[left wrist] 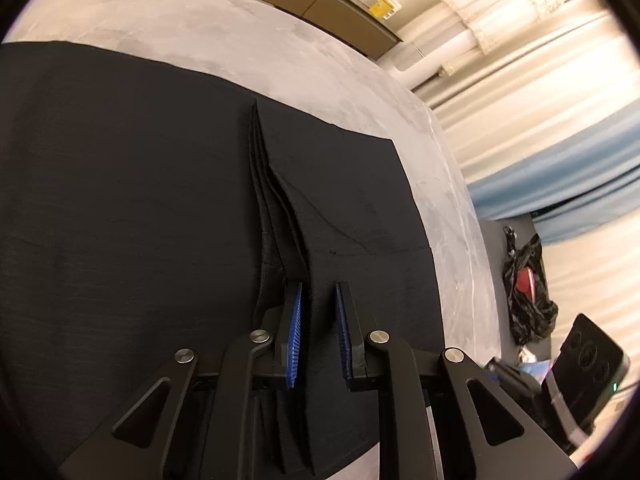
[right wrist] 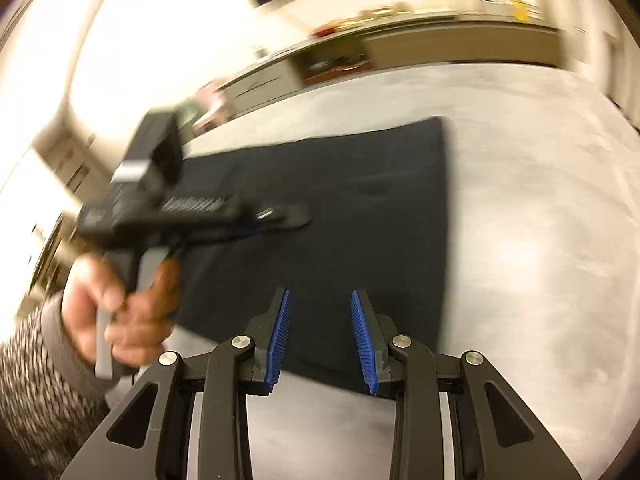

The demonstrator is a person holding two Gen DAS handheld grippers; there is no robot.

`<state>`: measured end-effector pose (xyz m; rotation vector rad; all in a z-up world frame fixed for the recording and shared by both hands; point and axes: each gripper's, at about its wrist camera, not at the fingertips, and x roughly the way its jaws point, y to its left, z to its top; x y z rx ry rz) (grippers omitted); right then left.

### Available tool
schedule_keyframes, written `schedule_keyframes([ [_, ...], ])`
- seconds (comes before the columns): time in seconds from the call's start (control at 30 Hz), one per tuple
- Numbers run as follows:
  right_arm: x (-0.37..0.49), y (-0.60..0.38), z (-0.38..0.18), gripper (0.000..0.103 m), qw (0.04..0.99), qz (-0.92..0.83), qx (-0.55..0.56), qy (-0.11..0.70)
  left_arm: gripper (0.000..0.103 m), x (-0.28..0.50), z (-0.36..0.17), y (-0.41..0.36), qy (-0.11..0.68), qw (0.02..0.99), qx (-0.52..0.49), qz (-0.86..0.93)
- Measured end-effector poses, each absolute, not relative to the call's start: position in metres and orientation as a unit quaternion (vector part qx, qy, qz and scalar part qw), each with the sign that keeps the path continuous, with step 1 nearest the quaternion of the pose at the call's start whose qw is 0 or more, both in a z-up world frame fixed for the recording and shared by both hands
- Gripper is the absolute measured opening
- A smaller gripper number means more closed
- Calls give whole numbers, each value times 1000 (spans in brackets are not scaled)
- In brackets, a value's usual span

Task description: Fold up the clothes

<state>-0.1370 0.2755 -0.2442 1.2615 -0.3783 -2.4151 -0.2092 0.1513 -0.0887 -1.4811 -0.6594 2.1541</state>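
The left gripper is sitting half-open beside the cloth's stacked fold edge, running straight ahead; the right gripper is hovering open, empty, farther off.

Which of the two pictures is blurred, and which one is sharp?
Right wrist view: motion blur smears the room, the table and the left hand-held gripper; only the right hand-held gripper is crisp. Left wrist view: sharp, the folded cloth edges clear; fisheye bends both.

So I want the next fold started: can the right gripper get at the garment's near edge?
Probably yes: the right gripper is open, empty, over the black garment's near edge, nothing between.
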Motion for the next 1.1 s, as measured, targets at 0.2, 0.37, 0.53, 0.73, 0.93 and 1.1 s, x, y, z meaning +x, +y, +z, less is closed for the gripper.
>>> schedule_keyframes([
  [0.2, -117, 326, -241, 36, 143, -855, 470, -166, 16, -202, -87, 149, -217, 222, -546, 778],
  [0.37, -114, 312, -243, 52, 116, -862, 480, -118, 39, -193, -61, 134, -167, 166, -540, 808],
  [0.53, -96, 331, -241, 54, 98, -871, 470, -102, 62, -194, -14, 156, -128, 176, -516, 828],
  [0.73, -85, 345, -245, 54, 98, -869, 468, -128, 72, -227, -12, 259, -25, 212, -552, 806],
  [0.93, -91, 336, -241, 54, 106, -873, 461, -115, 70, -251, -60, 333, 66, 175, -585, 789],
  [1.1, -74, 351, -231, 25, 113, -874, 464, -93, 12, -246, -58, 316, 50, 180, -571, 800],
])
